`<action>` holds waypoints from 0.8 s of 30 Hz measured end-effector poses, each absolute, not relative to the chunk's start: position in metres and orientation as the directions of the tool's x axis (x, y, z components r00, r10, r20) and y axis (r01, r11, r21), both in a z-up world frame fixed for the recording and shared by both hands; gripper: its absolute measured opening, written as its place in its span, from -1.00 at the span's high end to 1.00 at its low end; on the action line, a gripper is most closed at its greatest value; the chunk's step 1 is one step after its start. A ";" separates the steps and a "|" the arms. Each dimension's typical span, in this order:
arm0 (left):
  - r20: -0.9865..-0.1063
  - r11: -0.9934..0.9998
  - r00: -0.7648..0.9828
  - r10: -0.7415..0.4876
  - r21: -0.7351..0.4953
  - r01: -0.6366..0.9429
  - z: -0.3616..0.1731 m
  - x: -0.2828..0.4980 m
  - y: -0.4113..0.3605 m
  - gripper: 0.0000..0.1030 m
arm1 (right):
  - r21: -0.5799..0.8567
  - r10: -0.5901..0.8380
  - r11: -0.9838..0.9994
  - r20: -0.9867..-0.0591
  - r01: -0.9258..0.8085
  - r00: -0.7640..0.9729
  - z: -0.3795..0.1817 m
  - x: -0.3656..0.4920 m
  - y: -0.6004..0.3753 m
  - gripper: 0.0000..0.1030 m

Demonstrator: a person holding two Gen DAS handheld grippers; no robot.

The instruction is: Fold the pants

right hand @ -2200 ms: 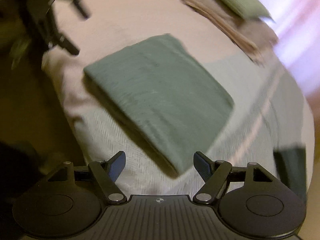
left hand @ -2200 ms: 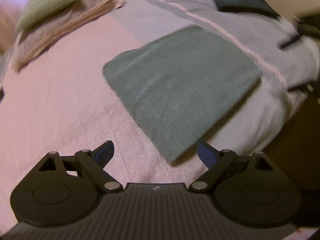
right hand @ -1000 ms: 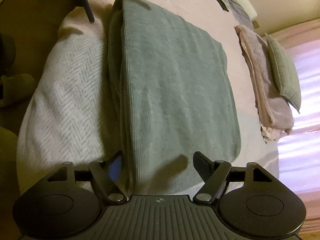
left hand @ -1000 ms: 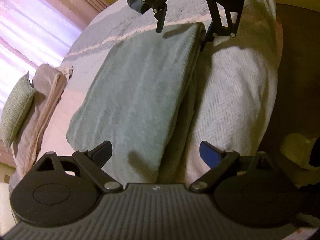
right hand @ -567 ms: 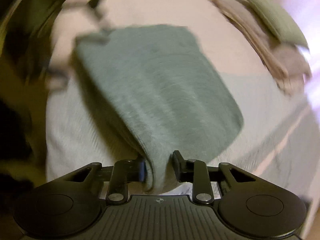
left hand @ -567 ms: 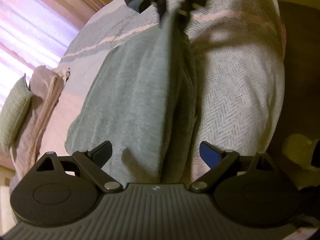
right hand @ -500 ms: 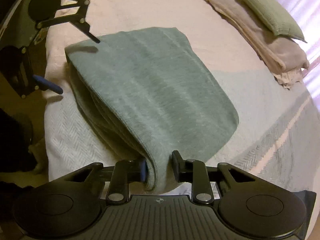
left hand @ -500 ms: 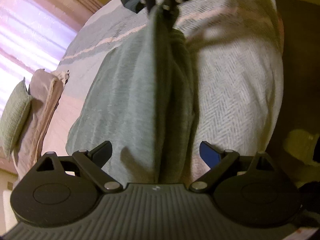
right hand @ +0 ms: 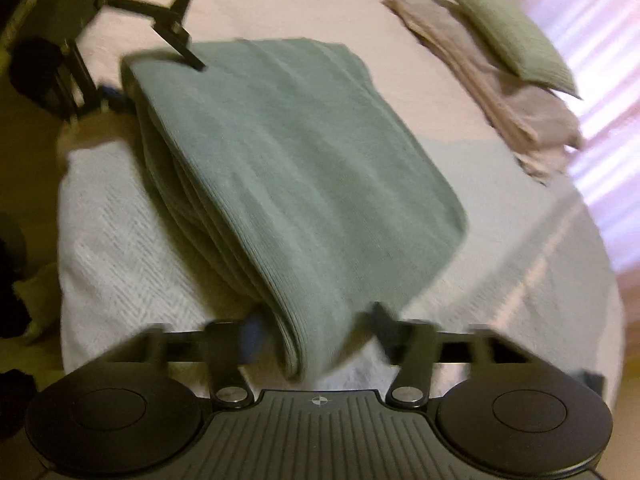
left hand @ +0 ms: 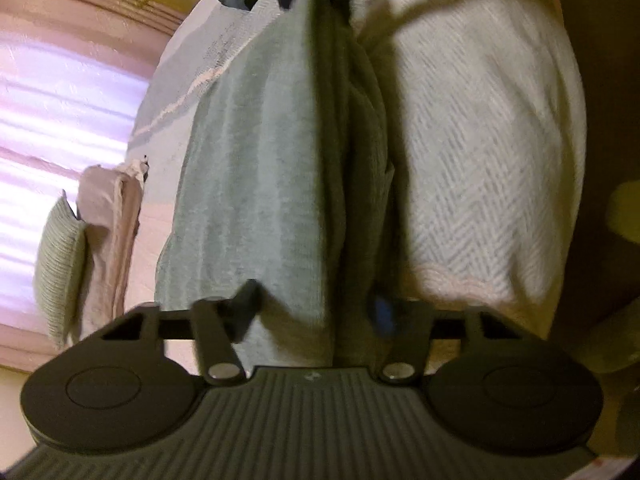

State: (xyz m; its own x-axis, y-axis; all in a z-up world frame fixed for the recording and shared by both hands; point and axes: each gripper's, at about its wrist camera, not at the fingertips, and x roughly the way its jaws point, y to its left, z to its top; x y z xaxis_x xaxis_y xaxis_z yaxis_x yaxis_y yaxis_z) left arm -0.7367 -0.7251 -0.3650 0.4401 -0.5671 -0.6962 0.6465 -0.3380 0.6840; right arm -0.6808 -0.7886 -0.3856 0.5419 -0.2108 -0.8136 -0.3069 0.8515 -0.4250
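Both claws sit at opposite ends of the folded green pants (right hand: 296, 168), which lie on a bed (right hand: 120, 248) near its edge. Seen from the left wrist, the left claw (left hand: 314, 308) has its fingers spread on either side of the near end of the pants; the black finger (left hand: 244, 312) rests on the top layer and the blue-tipped one (left hand: 382, 314) sits at the stacked folded edge, with a wide gap between them, so it is released, straddling the cloth without pinching it. Seen from the right wrist, the right claw (right hand: 316, 332) also has its fingers parted, one on each side of the near corner of the pants, and the thick fold sits loosely in the gap; the picture is blurred there, but the fingers do not press the cloth.

The pants form a thick rectangle of several layers, their stacked edges facing the side of the bed covered by a white herringbone blanket (left hand: 480, 168). Farther up the bed, well apart from the pants, a green pillow (right hand: 516, 40) lies on a folded beige blanket (right hand: 504, 96), beside a bright curtained window (left hand: 60, 128).
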 end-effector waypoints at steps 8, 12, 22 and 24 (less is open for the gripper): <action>-0.859 -0.240 0.233 -0.456 0.371 0.897 -0.294 -0.670 -0.761 0.30 | -0.584 -0.206 0.710 -0.705 -0.392 0.679 -0.399 -0.698 -0.740 -0.62; -0.894 -0.200 0.138 -0.427 0.242 0.949 -0.281 -0.644 -0.771 0.30 | -0.691 -0.261 0.598 -0.647 -0.406 0.716 -0.422 -0.680 -0.739 -0.62; -0.861 -0.149 0.181 -0.475 0.282 0.948 -0.275 -0.662 -0.746 -0.27 | -0.507 -0.199 0.760 -0.777 -0.406 0.597 -0.368 -0.634 -0.781 0.42; -0.827 -0.148 0.227 -0.514 0.347 0.926 -0.276 -0.678 -0.735 -0.53 | -0.454 -0.172 0.794 -0.805 -0.403 0.567 -0.347 -0.616 -0.787 0.44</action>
State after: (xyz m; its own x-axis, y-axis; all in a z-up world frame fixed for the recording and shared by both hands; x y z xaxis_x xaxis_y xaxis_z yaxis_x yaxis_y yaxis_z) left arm -0.6784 -0.7353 -0.2758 0.2274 -0.5137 -0.8272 0.9262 -0.1483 0.3467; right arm -0.6161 -0.7870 -0.3469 0.5674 -0.1721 -0.8052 -0.4033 0.7945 -0.4540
